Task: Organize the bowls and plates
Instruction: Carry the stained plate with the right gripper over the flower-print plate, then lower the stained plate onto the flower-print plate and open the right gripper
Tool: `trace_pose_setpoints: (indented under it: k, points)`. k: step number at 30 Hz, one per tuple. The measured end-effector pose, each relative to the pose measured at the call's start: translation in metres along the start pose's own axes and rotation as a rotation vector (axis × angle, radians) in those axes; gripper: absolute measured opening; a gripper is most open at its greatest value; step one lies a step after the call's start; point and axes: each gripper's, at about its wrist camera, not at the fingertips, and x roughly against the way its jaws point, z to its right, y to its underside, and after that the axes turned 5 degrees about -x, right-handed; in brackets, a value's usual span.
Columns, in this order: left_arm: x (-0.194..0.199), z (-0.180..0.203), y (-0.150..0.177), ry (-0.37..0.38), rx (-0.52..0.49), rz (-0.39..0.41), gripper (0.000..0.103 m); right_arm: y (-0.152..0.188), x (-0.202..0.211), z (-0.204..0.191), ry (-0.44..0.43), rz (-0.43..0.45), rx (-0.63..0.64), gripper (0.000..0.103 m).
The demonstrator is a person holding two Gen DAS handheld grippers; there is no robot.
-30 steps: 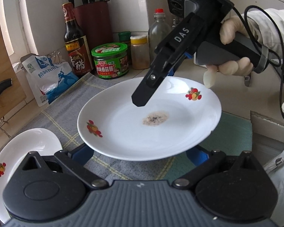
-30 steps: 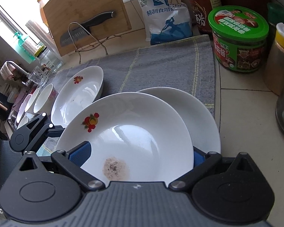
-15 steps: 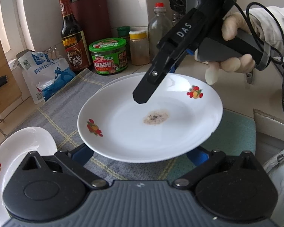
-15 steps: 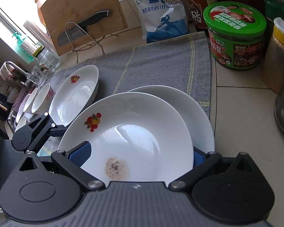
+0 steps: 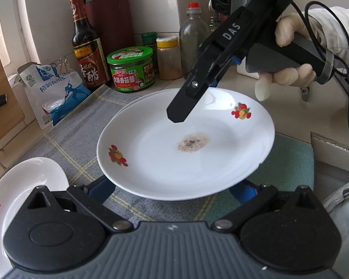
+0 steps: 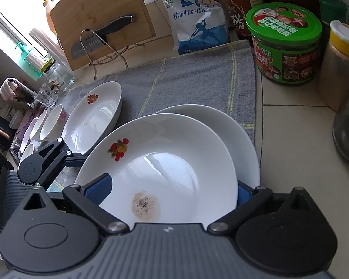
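since the earlier frame the stained plate [image 5: 186,148] has sunk nearer the plain plate [image 6: 242,139] under it, on the grey cloth [image 6: 186,81] by the worktop's back edge. the left tool [image 5: 174,186] and right tool [image 6: 172,186] each have their blue pads spread either side of the plate's rim; whether either pinches it i cannot tell. only the left view shows the gloved hand [image 5: 288,74] on the right tool. only the right view shows a third plate [image 6: 93,118] and bowls [image 6: 51,123] toward the left end. the stained plate holds a brown speckled patch [image 5: 193,141].
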Motion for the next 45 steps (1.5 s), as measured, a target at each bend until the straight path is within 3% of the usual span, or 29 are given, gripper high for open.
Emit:
trace_pose_setpoints:
  k: [26, 45]
  points:
    - [0.002, 0.002, 0.002, 0.011, -0.007, 0.049, 0.102, 0.011, 0.025, -0.006, 0.095, 0.052, -0.027, 0.103]
    - [0.014, 0.013, 0.005, -0.011, 0.046, 0.081, 0.102, 0.025, 0.023, -0.028, 0.289, 0.064, 0.007, 0.103]
